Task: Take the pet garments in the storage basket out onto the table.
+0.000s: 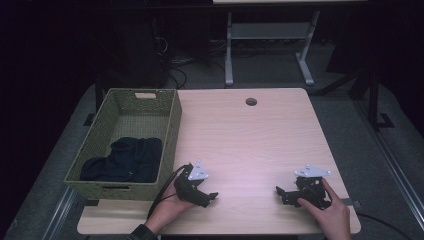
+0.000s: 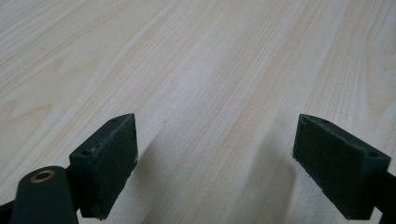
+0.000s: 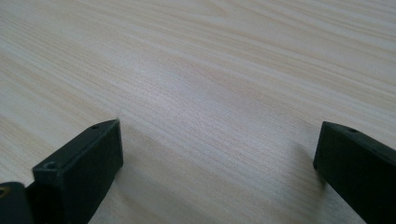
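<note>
While both grippers rest low over bare wood at near edge of table (image 1: 250, 135), work looks finished or close to it. Dark garment (image 1: 127, 160) lies bundled in near end of green woven basket (image 1: 172, 125), far left of tabletop. Left gripper (image 1: 207, 196) just right of basket's near corner, jaws wide apart, nothing between. Right gripper (image 1: 282, 192) well apart toward near right, jaws likewise spread, empty. Nothing else on table to put away; far half of basket unfilled.
</note>
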Tool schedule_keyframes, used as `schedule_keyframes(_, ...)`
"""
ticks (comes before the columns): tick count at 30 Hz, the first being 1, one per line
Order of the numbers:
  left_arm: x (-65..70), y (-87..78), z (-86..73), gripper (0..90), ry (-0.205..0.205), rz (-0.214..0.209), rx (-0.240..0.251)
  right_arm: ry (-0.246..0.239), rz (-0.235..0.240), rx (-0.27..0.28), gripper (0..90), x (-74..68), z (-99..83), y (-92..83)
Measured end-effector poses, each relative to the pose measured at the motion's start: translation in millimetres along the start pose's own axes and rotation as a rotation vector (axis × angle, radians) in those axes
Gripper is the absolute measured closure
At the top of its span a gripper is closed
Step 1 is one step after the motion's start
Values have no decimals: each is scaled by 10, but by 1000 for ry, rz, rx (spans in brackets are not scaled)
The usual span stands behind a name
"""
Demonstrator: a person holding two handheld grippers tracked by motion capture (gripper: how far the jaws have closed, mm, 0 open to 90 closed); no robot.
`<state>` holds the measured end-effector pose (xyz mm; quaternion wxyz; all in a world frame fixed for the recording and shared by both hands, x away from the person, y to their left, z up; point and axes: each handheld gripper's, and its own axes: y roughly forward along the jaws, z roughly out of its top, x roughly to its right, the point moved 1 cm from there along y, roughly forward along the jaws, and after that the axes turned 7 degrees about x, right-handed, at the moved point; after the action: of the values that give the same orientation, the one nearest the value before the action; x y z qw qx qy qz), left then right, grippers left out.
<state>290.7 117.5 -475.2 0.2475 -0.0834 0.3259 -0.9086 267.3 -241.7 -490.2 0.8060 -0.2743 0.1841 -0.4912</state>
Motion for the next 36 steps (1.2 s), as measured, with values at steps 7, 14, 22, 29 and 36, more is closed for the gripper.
schedule_keyframes(7, -2, -28, 27, 135, -3, 1, 6, 0, 0, 0, 10, 0, 0, 0)
schedule_keyframes(14, -10, -79, 67, 135, -10, 1, 25, -1, 0, 0, 10, 1, 0, 0)
schedule_keyframes(22, -30, -135, 135, 135, -32, -7, 63, 0, 0, 0, 11, 0, 0, 0)
schedule_keyframes(29, -29, -147, 179, 135, -31, -6, 77, 0, 0, 0, 10, 0, 0, 0)
schedule_keyframes(36, -35, -174, 254, 135, -32, -6, 104, 0, -1, 0, 10, 0, 0, 0)
